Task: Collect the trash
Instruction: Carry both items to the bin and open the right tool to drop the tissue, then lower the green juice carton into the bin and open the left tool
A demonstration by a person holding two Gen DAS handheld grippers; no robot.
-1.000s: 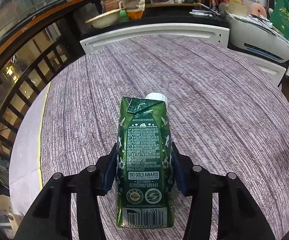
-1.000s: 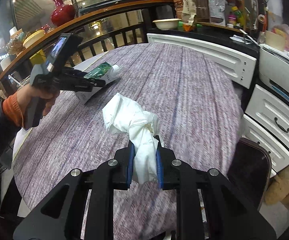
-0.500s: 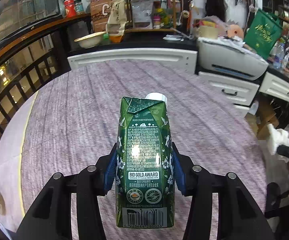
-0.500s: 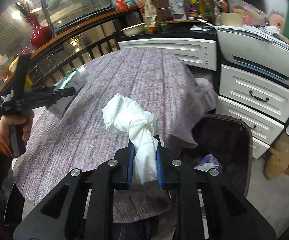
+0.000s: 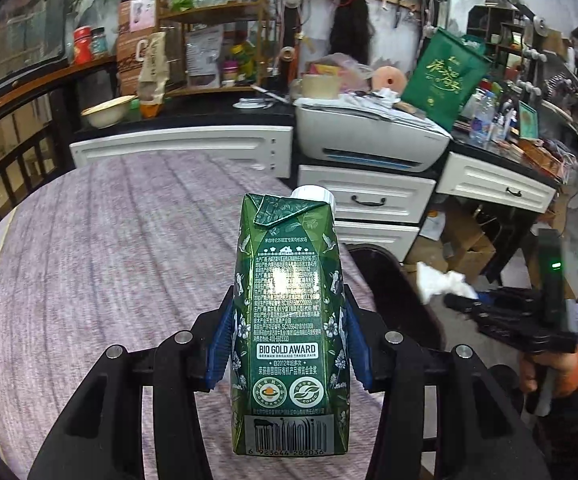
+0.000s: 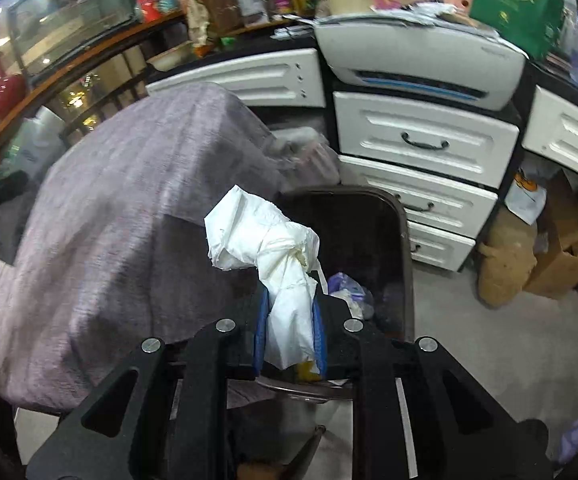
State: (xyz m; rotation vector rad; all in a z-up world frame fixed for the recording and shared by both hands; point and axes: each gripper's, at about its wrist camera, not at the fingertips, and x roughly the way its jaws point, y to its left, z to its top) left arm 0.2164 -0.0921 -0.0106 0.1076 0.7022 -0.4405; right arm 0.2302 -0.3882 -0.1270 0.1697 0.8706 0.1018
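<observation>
The round worktop (image 5: 101, 264) is covered by a grey-purple streaked cloth (image 6: 129, 216) that drapes over its edge, bunching into folds at the far right edge. On the floor (image 6: 469, 340), just beside the worktop's right edge, stands a dark bin (image 6: 393, 216) holding scraps. Brown cardboard boxes (image 6: 565, 256) sit on the floor farther right, below the white drawers.

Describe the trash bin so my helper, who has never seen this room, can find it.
Start at the round table under the purple-grey cloth. The trash bin stands on the floor against its edge, before the white drawers. It alone is dark, open-topped, with scraps inside.
</observation>
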